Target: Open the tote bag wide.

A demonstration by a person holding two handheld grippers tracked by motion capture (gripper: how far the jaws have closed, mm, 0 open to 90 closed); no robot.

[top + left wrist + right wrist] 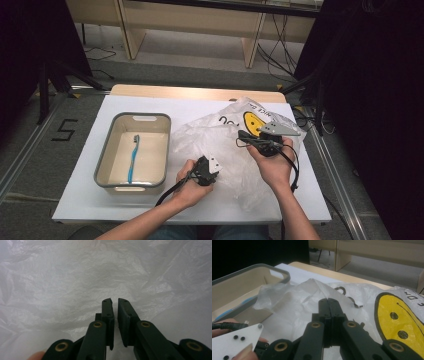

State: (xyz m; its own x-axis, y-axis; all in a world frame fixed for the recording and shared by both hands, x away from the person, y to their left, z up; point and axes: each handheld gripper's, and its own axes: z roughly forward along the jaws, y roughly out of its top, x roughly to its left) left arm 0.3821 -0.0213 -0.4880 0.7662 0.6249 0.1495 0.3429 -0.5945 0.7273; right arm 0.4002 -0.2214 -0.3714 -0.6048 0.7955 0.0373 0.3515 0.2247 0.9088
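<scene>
Both forearms enter from six o'clock. The left gripper (206, 170), jaws slightly apart and holding nothing, points down onto the white plastic bag (215, 135) at table centre. The right gripper (266, 140), at its three o'clock, pinches a raised fold of the bag.

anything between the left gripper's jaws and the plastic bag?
Nothing visible. In the left gripper view the left gripper points straight at the white plastic bag, jaws a narrow slit apart with no film seen between them. The right gripper is pinched shut, lifting the bag film.
</scene>
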